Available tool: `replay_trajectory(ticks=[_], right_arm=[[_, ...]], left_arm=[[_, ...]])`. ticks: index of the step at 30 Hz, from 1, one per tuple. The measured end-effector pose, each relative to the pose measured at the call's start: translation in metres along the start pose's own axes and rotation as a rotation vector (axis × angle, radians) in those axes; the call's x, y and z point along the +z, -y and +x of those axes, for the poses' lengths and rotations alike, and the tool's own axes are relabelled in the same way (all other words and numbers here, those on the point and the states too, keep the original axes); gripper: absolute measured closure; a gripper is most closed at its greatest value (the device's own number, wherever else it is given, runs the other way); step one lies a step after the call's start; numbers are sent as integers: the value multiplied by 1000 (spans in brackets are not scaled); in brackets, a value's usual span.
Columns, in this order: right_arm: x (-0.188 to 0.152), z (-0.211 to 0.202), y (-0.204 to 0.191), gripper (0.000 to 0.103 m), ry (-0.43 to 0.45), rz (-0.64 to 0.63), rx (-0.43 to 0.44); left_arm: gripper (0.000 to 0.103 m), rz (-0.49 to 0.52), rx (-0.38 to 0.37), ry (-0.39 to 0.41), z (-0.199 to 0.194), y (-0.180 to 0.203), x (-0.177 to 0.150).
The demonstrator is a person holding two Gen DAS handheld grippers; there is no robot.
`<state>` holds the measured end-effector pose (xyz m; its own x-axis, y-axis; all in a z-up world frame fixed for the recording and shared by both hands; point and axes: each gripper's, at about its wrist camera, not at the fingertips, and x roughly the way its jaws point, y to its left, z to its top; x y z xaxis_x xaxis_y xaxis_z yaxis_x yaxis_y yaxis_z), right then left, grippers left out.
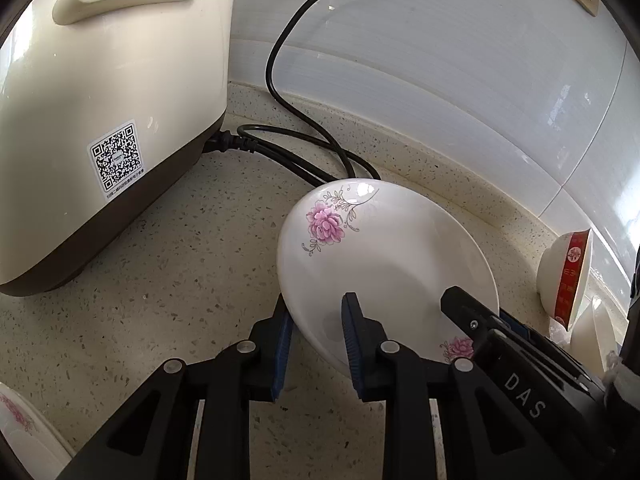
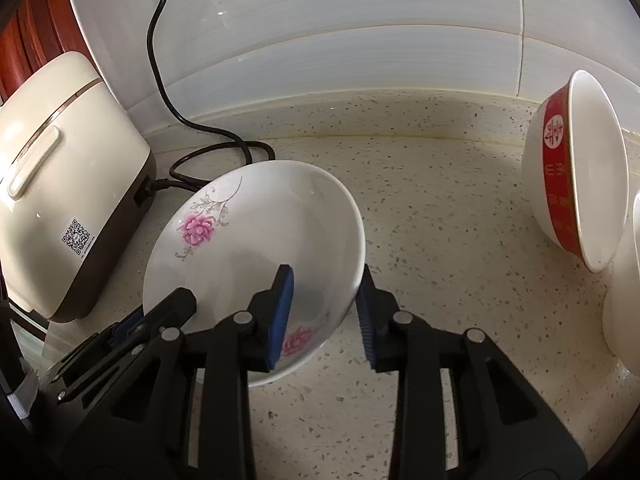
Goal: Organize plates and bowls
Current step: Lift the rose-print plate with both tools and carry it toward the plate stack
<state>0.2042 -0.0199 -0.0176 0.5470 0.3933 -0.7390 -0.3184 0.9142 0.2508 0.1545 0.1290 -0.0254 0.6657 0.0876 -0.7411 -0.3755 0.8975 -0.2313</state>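
Fingers of both grippers straddle the plate rim, gaps visible, grip unconfirmed. Red bowl at right unsorted; task early.

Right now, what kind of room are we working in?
Most likely a home kitchen: a cream rice cooker stands on a speckled stone countertop against a white tiled wall, with a white flower-printed plate nearby.

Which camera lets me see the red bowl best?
The right wrist view. There the red bowl shows almost whole, tipped on its side on the counter, its red band and white inside plain. In the left wrist view it is only a small, squeezed shape at the right edge, partly cut off by the right gripper.
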Motion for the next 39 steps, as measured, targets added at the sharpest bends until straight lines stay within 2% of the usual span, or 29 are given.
replay_trajectory(ticks=[10, 22, 39], right_arm=[[-2, -8, 1, 72, 33, -11, -40], [1, -26, -5, 73, 80, -30, -47], [-6, -88, -30, 73, 154, -37, -12]], left_arm=[[79, -16, -32, 2, -8, -1, -4], [82, -27, -49, 67, -33, -4, 0], [85, -45, -72, 176, -108, -12, -3]])
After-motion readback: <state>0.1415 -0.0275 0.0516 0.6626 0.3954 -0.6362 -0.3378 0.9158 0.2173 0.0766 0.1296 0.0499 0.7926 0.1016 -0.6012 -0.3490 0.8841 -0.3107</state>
